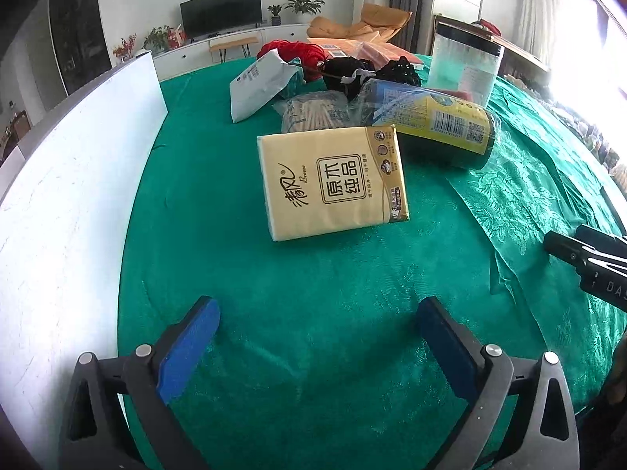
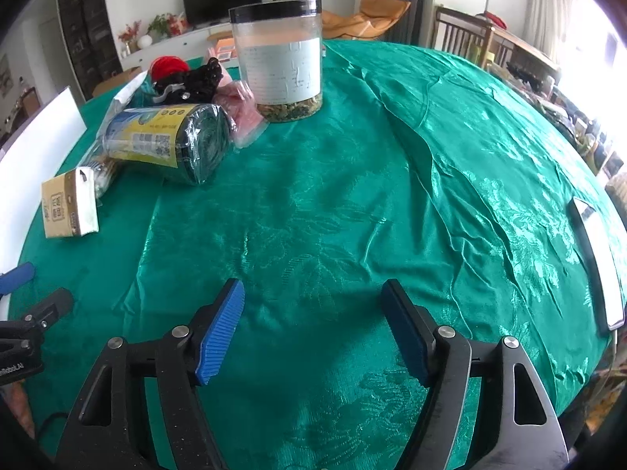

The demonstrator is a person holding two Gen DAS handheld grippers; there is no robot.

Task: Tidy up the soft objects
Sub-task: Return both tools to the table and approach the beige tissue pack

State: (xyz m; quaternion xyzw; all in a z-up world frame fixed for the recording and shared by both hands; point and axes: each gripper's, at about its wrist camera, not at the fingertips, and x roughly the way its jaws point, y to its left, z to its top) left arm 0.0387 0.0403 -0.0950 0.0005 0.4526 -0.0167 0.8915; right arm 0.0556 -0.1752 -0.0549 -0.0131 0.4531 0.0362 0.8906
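Fingers spread wide on the left gripper (image 1: 315, 327), blue pads (image 1: 188, 352) parted over bare green tablecloth (image 1: 313, 274), nothing between them. Same on the right gripper (image 2: 313, 327) — jaws apart, empty, poised over open cloth with only wrinkles ahead. Straight in front of the left claw, a little way off: yellow tissue pack (image 1: 333, 184), lying flat, label up, slightly skewed and apart from the heap behind it. Likely first pick, being nearest and free on all sides. Best approached low and level, pads lined up with the two long edges (wide faces give little to pinch), then closed gently — soft wrapping, so just enough squeeze to dent without crushing. Beyond it, the cluster: wrapped roll (image 1: 431, 129) on its side, a clear bag of pale sticks (image 1: 317, 115) tucked against it, a white pouch (image 1: 260, 86) leaning, black and red yarn-like bundles (image 1: 352, 72) at the back, hard to separate by eye. Further right, plastic jar (image 2: 280, 55) upright, pink packet (image 2: 245, 113) touching its base. Jar rigid, so probably to be left alone. White board (image 1: 78, 180) standing along the left edge; worth keeping the lift clear of it. No obvious target container in view, so destination unclear.
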